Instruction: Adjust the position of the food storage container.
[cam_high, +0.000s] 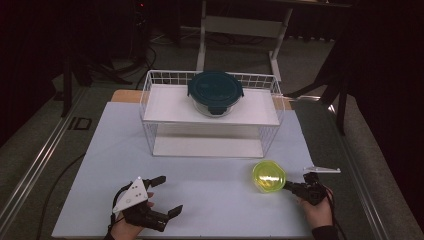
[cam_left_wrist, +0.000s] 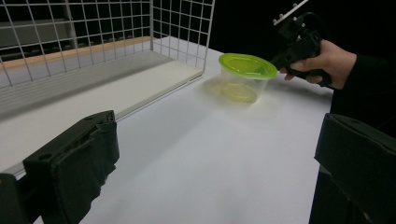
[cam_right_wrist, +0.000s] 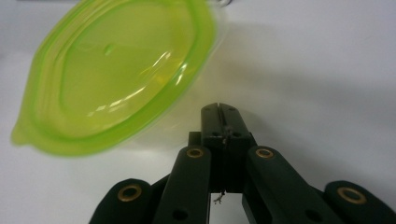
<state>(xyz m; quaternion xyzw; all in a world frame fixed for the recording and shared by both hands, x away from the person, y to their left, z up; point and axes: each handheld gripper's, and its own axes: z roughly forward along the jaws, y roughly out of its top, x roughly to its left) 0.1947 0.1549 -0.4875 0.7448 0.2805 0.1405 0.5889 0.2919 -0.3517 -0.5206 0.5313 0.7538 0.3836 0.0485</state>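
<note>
Two grippers (cam_high: 170, 192) (cam_high: 289, 186) — right closed beside green-lidded container (cam_high: 268, 176), left agape.

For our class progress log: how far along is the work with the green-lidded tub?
Done: the dark-lidded bowl sits on the rack's upper shelf. In hand: the right gripper, jaws shut, is beside the green-lidded tub on the table. The left gripper waits open. Left: gripping the tub, probably shelving it.

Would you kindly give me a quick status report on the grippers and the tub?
Left gripper open, resting on the table. Right gripper shut, empty, tips beside the green-lidded tub. Tub upright, lid on, in front of the wire rack. Nothing in the way.
</note>
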